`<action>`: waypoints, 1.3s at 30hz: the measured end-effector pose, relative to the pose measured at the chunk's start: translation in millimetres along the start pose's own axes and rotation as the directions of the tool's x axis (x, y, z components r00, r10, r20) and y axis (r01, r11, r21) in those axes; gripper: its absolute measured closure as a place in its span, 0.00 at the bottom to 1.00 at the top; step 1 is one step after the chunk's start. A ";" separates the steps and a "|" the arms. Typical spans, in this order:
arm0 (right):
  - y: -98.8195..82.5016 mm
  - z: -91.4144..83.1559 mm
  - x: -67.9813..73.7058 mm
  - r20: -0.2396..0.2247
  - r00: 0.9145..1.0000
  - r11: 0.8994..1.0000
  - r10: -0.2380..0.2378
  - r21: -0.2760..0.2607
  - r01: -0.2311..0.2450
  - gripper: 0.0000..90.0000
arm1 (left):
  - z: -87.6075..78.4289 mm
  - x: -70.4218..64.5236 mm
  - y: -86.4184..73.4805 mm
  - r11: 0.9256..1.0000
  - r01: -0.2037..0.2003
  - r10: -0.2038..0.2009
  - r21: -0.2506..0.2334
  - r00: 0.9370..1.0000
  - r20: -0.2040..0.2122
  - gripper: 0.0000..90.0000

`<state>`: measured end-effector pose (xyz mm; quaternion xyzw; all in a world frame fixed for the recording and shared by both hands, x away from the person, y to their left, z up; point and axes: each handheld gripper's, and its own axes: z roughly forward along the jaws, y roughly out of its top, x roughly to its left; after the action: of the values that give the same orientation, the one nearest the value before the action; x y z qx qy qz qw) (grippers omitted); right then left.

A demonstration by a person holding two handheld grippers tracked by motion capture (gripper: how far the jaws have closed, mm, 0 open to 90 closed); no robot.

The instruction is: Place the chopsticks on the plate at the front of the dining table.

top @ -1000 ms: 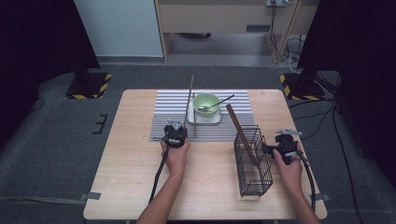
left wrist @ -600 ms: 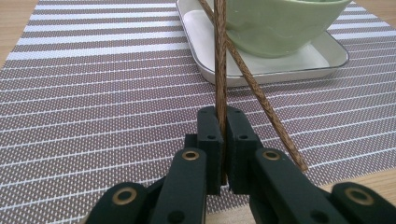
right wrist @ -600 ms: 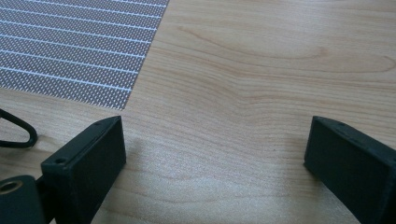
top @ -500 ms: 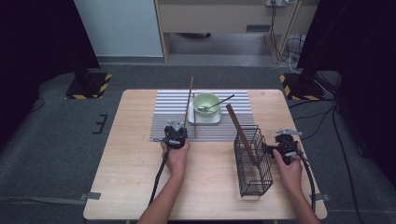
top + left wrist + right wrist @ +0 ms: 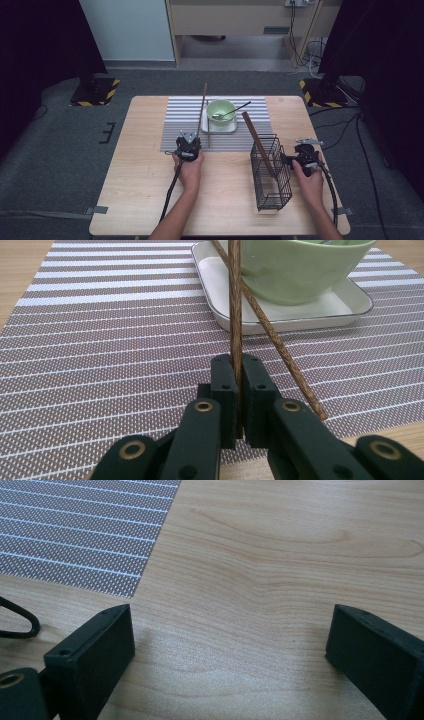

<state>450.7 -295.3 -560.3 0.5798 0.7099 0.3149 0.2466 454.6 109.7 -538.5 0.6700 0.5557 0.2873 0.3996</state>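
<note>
Between the left gripper's (image 5: 239, 390) closed jaws I hold one chopstick (image 5: 235, 315) near its lower end, the shaft rising over the striped mat (image 5: 110, 340) beside the plate (image 5: 300, 315). I judge it light, rigid and smooth, so a pinch this near the end may let it pivot; a hold closer to mid-length should be steadier. A second chopstick (image 5: 285, 355) lies crossed behind it, resting on the plate rim under the bowl (image 5: 300, 265). My right gripper (image 5: 230, 645) stands wide open and empty over the table (image 5: 275, 555), beside the basket (image 5: 272, 172).
</note>
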 end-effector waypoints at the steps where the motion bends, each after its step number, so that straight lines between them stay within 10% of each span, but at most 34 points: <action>1: 0.0 0.0 0.0 0.000 1.000 1.000 0.000 0.000 0.000 0.06 | 0.0 0.1 0.0 1.000 -0.002 0.002 0.002 1.000 0.000 0.94; 39: 0.1 0.3 0.0 -0.001 1.000 1.000 -0.002 0.001 0.002 0.06 | 2.8 6.1 4.2 1.000 0.015 -0.015 0.013 0.999 -0.030 0.95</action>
<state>451.0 -295.3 -560.4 0.5788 0.7108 0.3148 0.2463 460.4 114.8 -536.6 0.6640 0.5686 0.2907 0.3889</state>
